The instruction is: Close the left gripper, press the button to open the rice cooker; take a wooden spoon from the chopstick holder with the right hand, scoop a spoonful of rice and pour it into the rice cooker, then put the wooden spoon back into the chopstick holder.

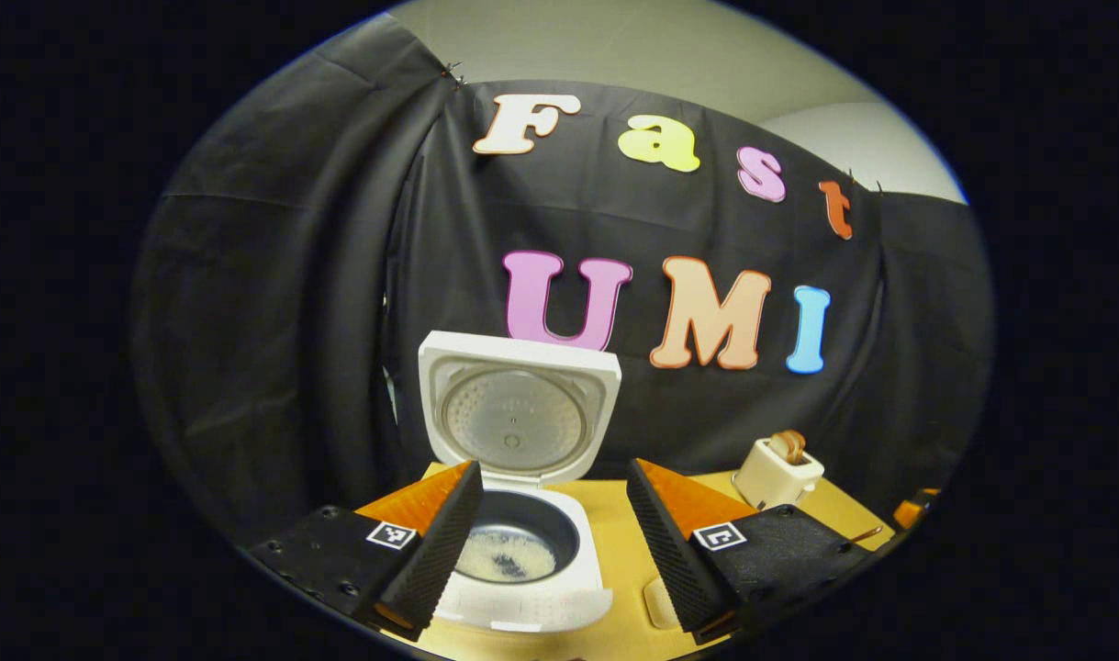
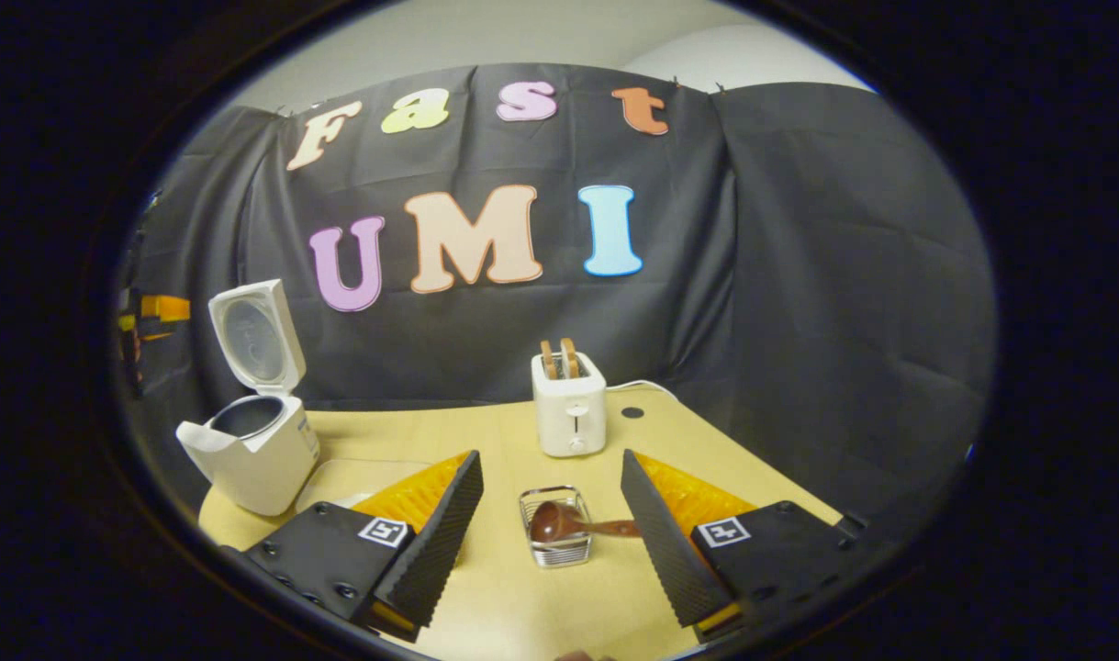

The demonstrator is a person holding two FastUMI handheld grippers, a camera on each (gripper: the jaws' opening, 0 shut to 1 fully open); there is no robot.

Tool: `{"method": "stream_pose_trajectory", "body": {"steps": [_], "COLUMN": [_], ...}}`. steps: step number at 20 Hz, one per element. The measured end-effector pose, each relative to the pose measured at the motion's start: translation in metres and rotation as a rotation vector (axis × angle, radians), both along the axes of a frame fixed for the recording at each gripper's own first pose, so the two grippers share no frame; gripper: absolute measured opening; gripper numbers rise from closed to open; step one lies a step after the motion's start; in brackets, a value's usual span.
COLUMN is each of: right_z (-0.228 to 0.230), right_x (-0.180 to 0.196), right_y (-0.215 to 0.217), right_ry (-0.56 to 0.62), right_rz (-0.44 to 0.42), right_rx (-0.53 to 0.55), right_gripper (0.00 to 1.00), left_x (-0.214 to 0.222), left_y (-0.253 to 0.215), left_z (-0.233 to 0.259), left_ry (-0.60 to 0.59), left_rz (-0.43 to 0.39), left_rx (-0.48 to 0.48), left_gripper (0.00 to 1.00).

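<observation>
Rice cooker [image 1: 522, 551] with lid [image 1: 520, 408] raised upright, standing at the worktop's [image 2: 541, 597] left rear corner; its inner pot [image 1: 515, 542] holds a thin layer of rice [image 1: 504, 555]. Left gripper [image 1: 552, 542] hovers in front of the cooker, jaws apart and empty, framing the pot. Right gripper [image 2: 552, 537] is poised toward the worktop's front edge, jaws apart and empty, either side of the wire holder [image 2: 554, 528]. The spoon [image 2: 568, 525] lies across the holder, bowl inside the basket, handle projecting toward the right jaw without touching it. A toaster [image 2: 569, 404] with two slices stands behind the holder, near the rear edge.

Step in hand, as judged: with the lid open, rice in the pot and the spoon in the holder, the task looks complete or nearly so, though the spoon may equally be awaiting its first pick-up. If the latter, the next move calls for lowering the right gripper and clamping the handle squarely.
</observation>
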State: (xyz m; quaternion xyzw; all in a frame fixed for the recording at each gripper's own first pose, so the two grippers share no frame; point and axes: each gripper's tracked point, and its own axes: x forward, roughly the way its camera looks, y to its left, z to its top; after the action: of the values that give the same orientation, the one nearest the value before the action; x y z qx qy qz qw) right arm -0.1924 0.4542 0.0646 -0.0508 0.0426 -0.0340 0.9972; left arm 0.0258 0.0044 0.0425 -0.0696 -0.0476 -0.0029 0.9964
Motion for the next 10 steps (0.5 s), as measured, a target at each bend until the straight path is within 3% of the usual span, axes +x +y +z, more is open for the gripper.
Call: {"method": "stream_pose_trajectory", "body": {"steps": [10], "right_z": [0.008], "right_x": [-0.017], "right_y": [0.000], "right_ry": [0.003], "right_rz": [-0.046], "right_rx": [0.000], "right_gripper": [0.94], "left_x": [0.032], "left_y": [0.016], "left_z": [0.036], "left_ry": [-0.100], "left_rz": [0.037], "left_rx": [-0.024], "left_gripper": [0.92]}}
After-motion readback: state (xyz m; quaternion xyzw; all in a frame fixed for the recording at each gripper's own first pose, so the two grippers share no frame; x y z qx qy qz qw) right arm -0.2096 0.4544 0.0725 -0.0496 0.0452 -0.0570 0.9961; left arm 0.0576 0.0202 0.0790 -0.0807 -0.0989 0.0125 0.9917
